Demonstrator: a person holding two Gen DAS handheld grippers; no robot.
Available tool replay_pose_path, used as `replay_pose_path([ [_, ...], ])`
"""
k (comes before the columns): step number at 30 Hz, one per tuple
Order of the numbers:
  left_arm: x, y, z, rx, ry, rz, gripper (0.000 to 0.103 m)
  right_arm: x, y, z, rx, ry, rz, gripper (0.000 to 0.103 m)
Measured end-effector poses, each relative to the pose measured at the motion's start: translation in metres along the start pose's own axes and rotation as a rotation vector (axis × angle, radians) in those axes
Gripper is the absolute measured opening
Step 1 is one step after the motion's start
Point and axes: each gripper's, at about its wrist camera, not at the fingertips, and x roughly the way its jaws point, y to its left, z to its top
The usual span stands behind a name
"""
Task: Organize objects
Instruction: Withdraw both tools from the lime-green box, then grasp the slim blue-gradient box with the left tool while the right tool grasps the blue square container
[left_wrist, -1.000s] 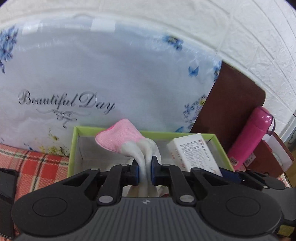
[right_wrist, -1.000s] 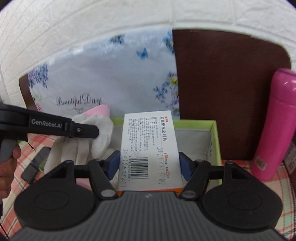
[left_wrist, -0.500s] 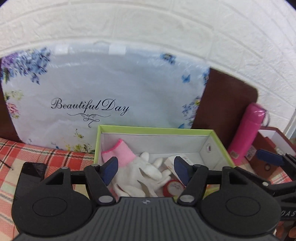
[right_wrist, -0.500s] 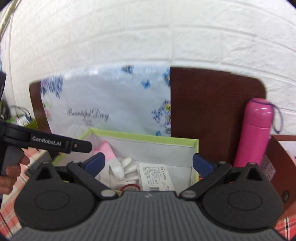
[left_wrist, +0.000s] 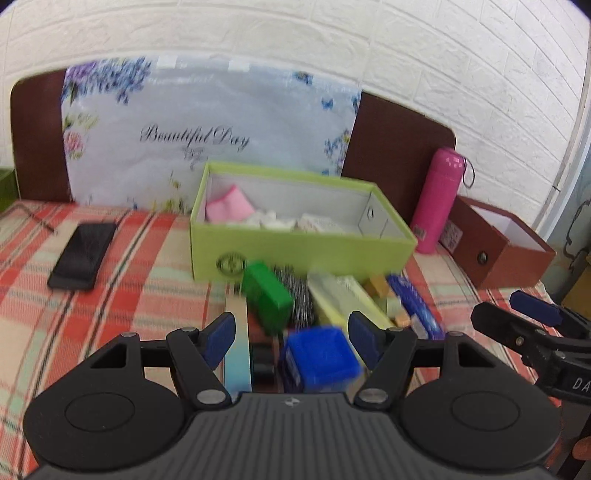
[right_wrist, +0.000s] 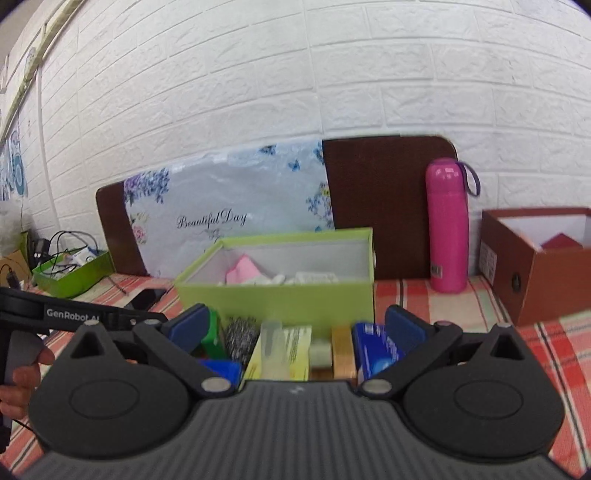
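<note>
1. Plaid tablecloth (left_wrist: 110, 295) carries everything. The green box (left_wrist: 303, 251) sits at 12 o'clock from both grippers, open-topped, already holding a pink-cuffed white glove (left_wrist: 229, 208) and a white carton (left_wrist: 317, 223).
2. Brown box (left_wrist: 498, 251) stands at 2 o'clock, pink flask (left_wrist: 439, 199) upright between it and the green box. Not part of this step, in my judgement; keep elbows off the flask (tall, narrow, would tip easily).
3. Black phone (left_wrist: 83, 254) lies flat at 10 o'clock, well apart from the pile.
4. The unsorted pile lies just in front of the green box: yellow-green carton (right_wrist: 284, 347), green box-shaped item (left_wrist: 267, 297), blue tub (left_wrist: 319, 356), blue tube (left_wrist: 413, 306), wooden block (right_wrist: 341, 350). Some touch or overlap; blur hides the exact edges.
5. Left gripper (left_wrist: 291, 339): fingers spread wide, holding nothing, hanging over the blue tub. Right gripper (right_wrist: 295, 332): likewise spread and empty, framing the yellow-green carton and wooden block.
6. Likely step: pick the next item each. Take top-lying pieces first, straddle the short sides squarely, close firmly, lift clear of the box wall before moving in.
</note>
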Motion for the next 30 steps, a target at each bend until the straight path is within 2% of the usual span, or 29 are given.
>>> replay_pose_path([
  [3,-0.001,0.002,-0.020,-0.008,0.021,0.028,0.071,-0.009,0.002,-0.023,0.037,0.027,-0.003,0.103],
  [9,0.000,0.014,-0.049,-0.037,0.068,0.076,0.071,-0.002,0.016,-0.059,0.026,0.115,-0.016,0.103],
  [13,-0.004,0.028,-0.056,-0.063,0.072,0.095,0.071,0.012,0.035,-0.063,-0.040,0.130,-0.028,0.100],
  [22,-0.003,0.051,-0.048,-0.116,0.072,0.111,0.070,0.065,0.070,-0.060,-0.092,0.181,0.027,0.091],
  [25,0.003,0.051,-0.044,-0.107,0.073,0.101,0.069,0.083,0.078,-0.062,-0.104,0.191,0.014,0.084],
  [27,0.008,0.049,-0.042,-0.102,0.078,0.080,0.069,0.092,0.079,-0.065,-0.108,0.207,0.005,0.073],
  [28,0.011,0.047,-0.041,-0.100,0.078,0.070,0.069,0.093,0.077,-0.066,-0.100,0.213,0.027,0.057],
  [30,0.018,0.044,-0.040,-0.087,0.083,0.049,0.069,0.087,0.077,-0.068,-0.096,0.218,0.042,0.054],
])
